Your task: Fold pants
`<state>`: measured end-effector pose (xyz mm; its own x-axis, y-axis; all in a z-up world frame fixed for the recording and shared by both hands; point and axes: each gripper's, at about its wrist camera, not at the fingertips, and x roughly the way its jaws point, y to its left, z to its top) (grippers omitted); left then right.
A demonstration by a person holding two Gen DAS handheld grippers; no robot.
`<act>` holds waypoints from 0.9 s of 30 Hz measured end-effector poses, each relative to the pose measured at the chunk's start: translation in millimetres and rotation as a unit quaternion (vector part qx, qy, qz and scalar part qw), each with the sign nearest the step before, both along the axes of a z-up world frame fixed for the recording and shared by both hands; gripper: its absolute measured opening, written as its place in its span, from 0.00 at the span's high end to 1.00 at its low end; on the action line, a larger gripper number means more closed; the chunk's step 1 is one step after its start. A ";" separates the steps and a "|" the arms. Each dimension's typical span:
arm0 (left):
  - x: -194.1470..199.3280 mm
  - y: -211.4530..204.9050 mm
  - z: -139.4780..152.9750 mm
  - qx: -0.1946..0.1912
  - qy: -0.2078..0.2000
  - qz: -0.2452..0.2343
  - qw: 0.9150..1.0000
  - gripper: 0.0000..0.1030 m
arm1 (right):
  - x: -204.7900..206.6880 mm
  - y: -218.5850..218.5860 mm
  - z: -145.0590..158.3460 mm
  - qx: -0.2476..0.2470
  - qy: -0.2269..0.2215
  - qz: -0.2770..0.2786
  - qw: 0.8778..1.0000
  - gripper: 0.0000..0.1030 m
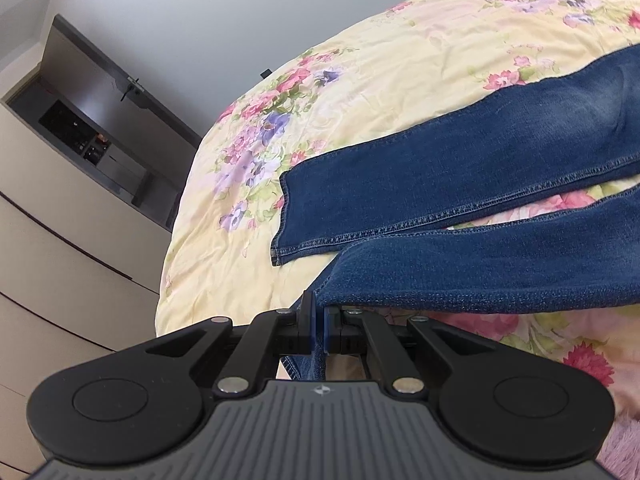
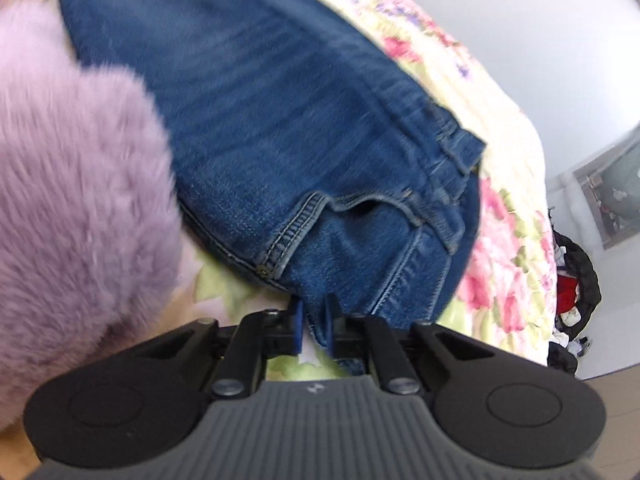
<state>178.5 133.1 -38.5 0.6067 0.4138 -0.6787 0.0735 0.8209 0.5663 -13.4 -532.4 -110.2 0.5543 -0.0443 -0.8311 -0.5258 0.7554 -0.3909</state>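
Note:
Blue jeans lie on a yellow flowered bedspread (image 1: 360, 80). In the left wrist view the far leg (image 1: 460, 184) lies flat with its hem toward the left. The near leg (image 1: 480, 264) is lifted at its hem, and my left gripper (image 1: 319, 322) is shut on that hem. In the right wrist view the jeans' upper part (image 2: 280, 120) fills the middle, with the waistband (image 2: 452, 140) at the right. My right gripper (image 2: 313, 322) is shut on a denim fold near a seamed pocket edge (image 2: 288, 236), just above the bedspread (image 2: 500, 240).
A lilac fluffy mass (image 2: 72, 180) crowds the left of the right wrist view, touching the jeans. Beige cabinet fronts (image 1: 60, 260) and a dark shelf niche (image 1: 80, 128) stand beyond the bed's left edge. A black bag with red contents (image 2: 576, 280) sits past the bed's right edge.

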 end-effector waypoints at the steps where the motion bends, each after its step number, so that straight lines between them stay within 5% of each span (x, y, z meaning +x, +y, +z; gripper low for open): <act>1: 0.5 1.5 0.6 -0.006 -0.002 0.004 1.000 0.97 | 1.4 -3.0 8.0 0.012 -0.007 -0.009 1.000 0.99; 13: 18.6 20.4 9.8 -0.063 -0.022 0.046 0.997 0.97 | 51.1 -12.9 93.9 0.049 -0.122 -0.098 0.986 0.99; 27: 104.1 10.4 3.2 -0.050 -0.033 0.067 0.996 0.96 | 178.2 2.0 98.7 0.028 -0.149 -0.181 0.972 0.99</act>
